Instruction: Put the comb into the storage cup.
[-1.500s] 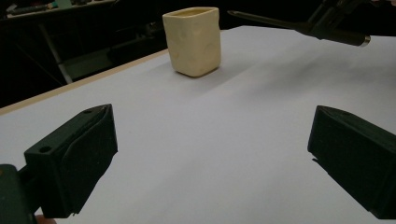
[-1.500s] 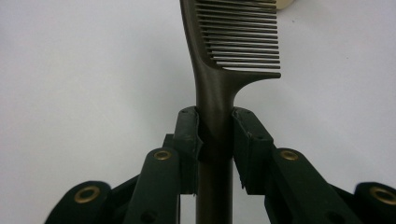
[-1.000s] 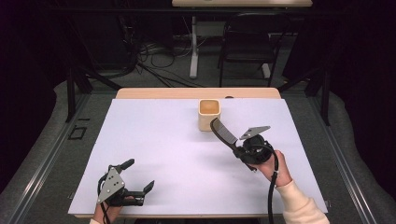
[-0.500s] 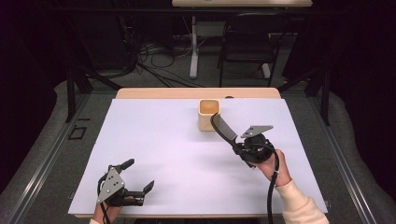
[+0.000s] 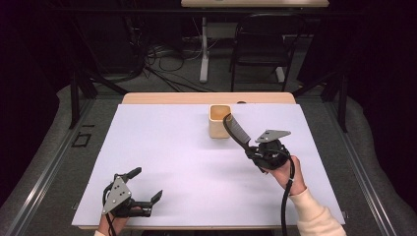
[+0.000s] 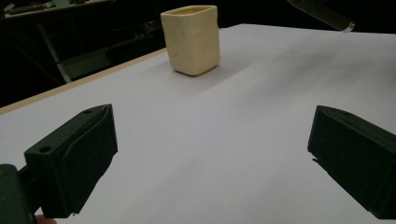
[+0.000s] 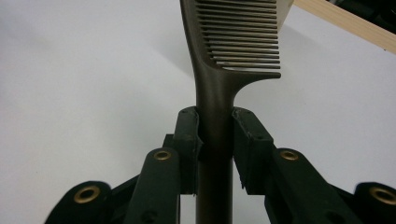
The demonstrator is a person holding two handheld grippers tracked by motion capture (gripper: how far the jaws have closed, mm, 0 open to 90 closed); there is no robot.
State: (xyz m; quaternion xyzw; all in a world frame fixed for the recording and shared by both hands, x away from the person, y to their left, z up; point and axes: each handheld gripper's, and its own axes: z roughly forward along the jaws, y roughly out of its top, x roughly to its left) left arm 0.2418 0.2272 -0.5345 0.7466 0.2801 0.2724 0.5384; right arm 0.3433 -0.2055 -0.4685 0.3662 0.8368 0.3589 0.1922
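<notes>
**Comb held at the cup; left side idle**

High view: your right gripper (image 5: 248, 147) clamps one comb (image 5: 235, 129), its far end at the rim of the one cup (image 5: 220, 122) near the table's (image 5: 167, 147) far edge. Your left gripper (image 5: 142, 187) sits by the near edge, broad bare sheet between.

Left gripper view: jaws spread wide, holding nothing.

Right gripper view: jaws pinch the comb's handle.
</notes>
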